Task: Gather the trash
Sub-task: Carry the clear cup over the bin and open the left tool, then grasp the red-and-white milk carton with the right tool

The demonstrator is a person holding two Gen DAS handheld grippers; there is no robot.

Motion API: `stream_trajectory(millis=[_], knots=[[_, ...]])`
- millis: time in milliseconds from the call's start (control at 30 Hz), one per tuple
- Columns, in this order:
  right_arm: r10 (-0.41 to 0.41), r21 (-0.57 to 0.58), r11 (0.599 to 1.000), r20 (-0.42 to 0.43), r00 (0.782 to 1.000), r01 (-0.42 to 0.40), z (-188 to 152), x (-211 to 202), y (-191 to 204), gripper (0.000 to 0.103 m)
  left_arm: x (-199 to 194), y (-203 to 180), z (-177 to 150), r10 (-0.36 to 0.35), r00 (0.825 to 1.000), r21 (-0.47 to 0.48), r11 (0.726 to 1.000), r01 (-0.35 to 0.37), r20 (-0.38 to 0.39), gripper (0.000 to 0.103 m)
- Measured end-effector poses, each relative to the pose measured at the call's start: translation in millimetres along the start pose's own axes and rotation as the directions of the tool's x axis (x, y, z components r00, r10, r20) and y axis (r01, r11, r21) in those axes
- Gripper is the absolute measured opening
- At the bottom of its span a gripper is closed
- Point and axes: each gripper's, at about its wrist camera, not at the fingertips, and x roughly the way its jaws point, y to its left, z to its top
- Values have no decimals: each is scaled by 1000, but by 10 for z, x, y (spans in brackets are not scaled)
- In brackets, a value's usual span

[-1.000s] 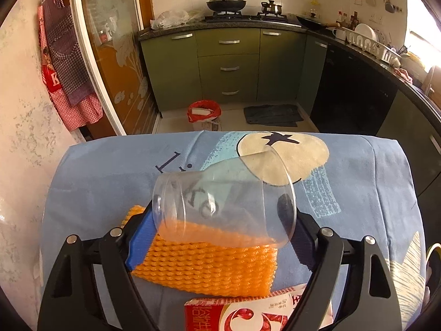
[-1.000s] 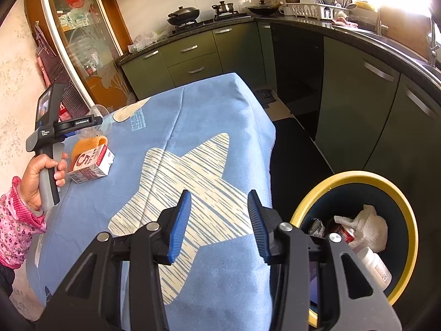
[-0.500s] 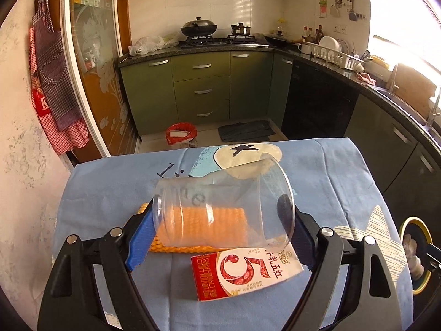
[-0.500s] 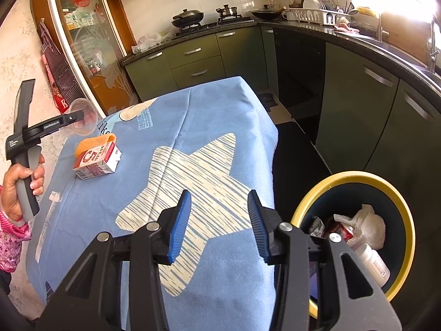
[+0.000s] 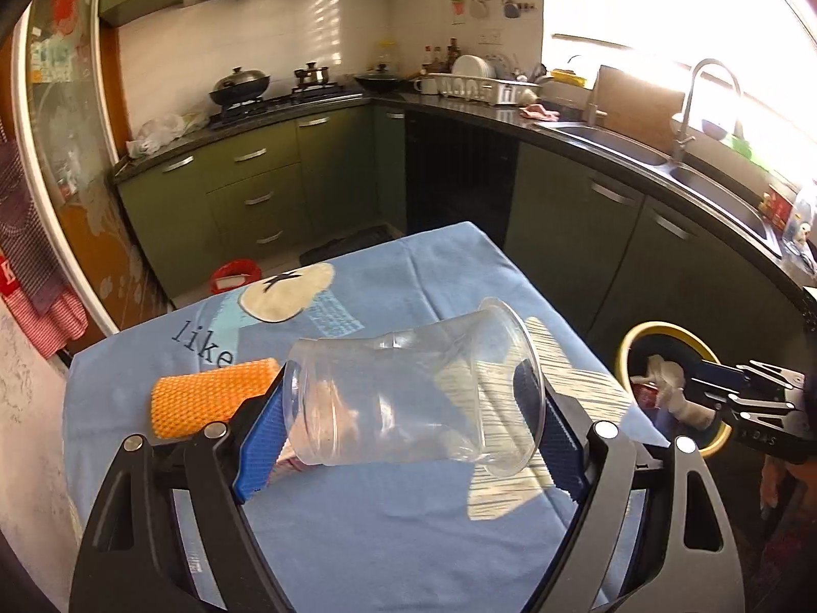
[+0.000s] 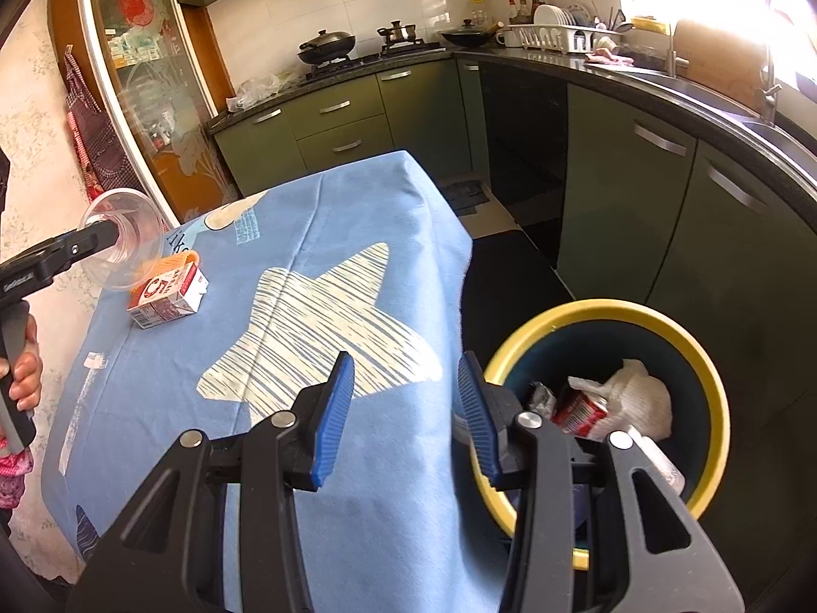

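Note:
My left gripper (image 5: 408,414) is shut on a clear plastic cup (image 5: 408,398), held sideways above the blue tablecloth (image 5: 357,526); the cup also shows in the right wrist view (image 6: 125,245). An orange foam net (image 5: 204,398) and a red-and-white carton (image 6: 166,296) lie on the table below it. My right gripper (image 6: 403,408) is open and empty, over the table's right edge beside the yellow-rimmed trash bin (image 6: 613,311), which holds paper and wrappers. The bin also shows in the left wrist view (image 5: 658,332).
Green kitchen cabinets (image 6: 337,117) and a dark counter (image 5: 587,138) with a sink run along the back and right. A red bin (image 5: 235,276) stands on the floor beyond the table. A glass door (image 6: 138,76) is at the left.
My left gripper has lifted the cup higher and swung right toward the bin. The carton has dropped out of its view. My right gripper has stayed put.

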Motion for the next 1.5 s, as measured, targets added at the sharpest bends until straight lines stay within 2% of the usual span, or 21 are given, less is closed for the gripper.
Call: stream_trajectory(millis=[233,500,600,733,833,933,1000,1067,1200,1367,1500], knots=[[-82,58,995,29,996,81,-155,-323,-391,41,-49,-843,-33,-147,989,114,982,148,-22,83],[-194,177,967,44,980,183,-438,-755,-970,41,173,-1820,53,-275,960,241,929,281,-63,83],[-218,204,957,40,975,206,-537,-847,-1099,41,352,-2183,81,-319,943,274,902,334,-99,83],[-235,230,947,30,972,222,-636,-916,-1224,41,758,-2595,95,-343,924,286,880,379,-168,83],[-239,241,944,26,971,226,-669,-934,-1258,41,1107,-2802,98,-334,921,287,879,381,-200,83],[-235,243,944,23,972,222,-670,-926,-1257,41,1378,-2929,80,-316,924,287,884,369,-216,93],[-232,238,946,23,972,220,-663,-916,-1228,41,1438,-2934,78,-305,928,278,892,357,-215,93],[-229,235,947,25,973,217,-664,-912,-1215,41,1365,-2846,93,-323,923,257,893,371,-209,93],[-222,232,949,15,975,212,-658,-848,-1203,41,969,-2541,95,-325,938,287,893,347,-123,97],[-193,191,963,-11,981,192,-590,-686,-1097,41,380,-1907,-93,-314,948,276,908,316,-55,98],[-156,101,982,-38,987,160,-438,-495,-869,45,1,-1298,-277,-268,963,216,940,266,-22,98]])
